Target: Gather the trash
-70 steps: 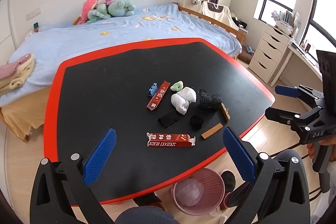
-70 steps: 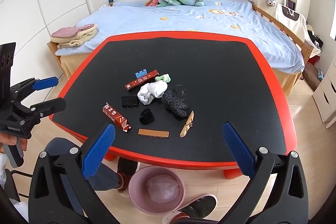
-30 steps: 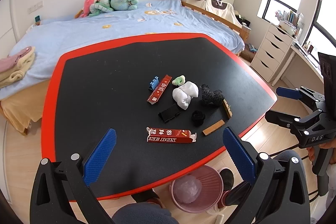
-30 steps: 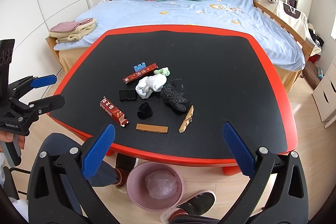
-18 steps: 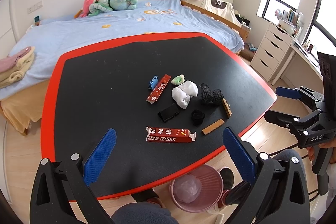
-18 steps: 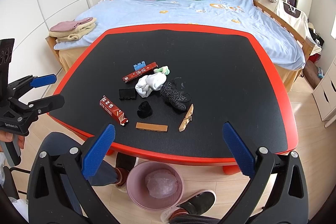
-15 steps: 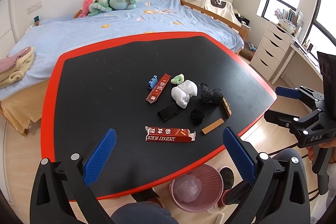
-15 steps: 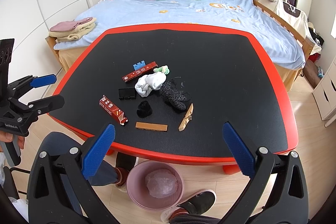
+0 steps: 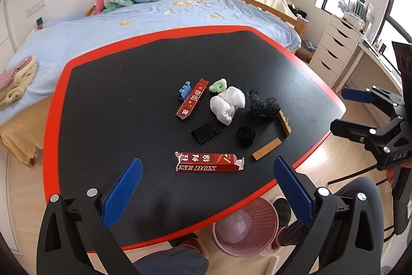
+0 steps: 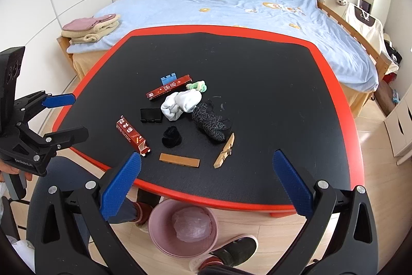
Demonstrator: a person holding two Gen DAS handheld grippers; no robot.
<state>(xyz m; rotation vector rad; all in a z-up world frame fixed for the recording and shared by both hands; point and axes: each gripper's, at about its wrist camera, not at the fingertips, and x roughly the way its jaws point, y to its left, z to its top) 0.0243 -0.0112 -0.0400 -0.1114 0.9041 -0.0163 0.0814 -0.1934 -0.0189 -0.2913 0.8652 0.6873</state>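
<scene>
Both grippers held wide, nothing between their fingers.

The left gripper [image 9: 206,187] hangs with its blue-padded fingers [image 9: 121,193] spread far apart, pointing forward and down. The right gripper [image 10: 206,187] matches it, fingers [image 10: 292,183] equally splayed. Each shows in the other's view off to the side, a hand [image 10: 10,169] wrapped around the left one's handle.

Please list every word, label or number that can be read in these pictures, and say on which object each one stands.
"SE BOX": near red box, on its side face; the first letters are cut off at the torn end.
"DAS": right gripper, on its black body, cut off at the picture's edge.
Chinese characters on both red boxes, near one and long red box: not readable for certain.
White lettering on left gripper: too small to read.
</scene>
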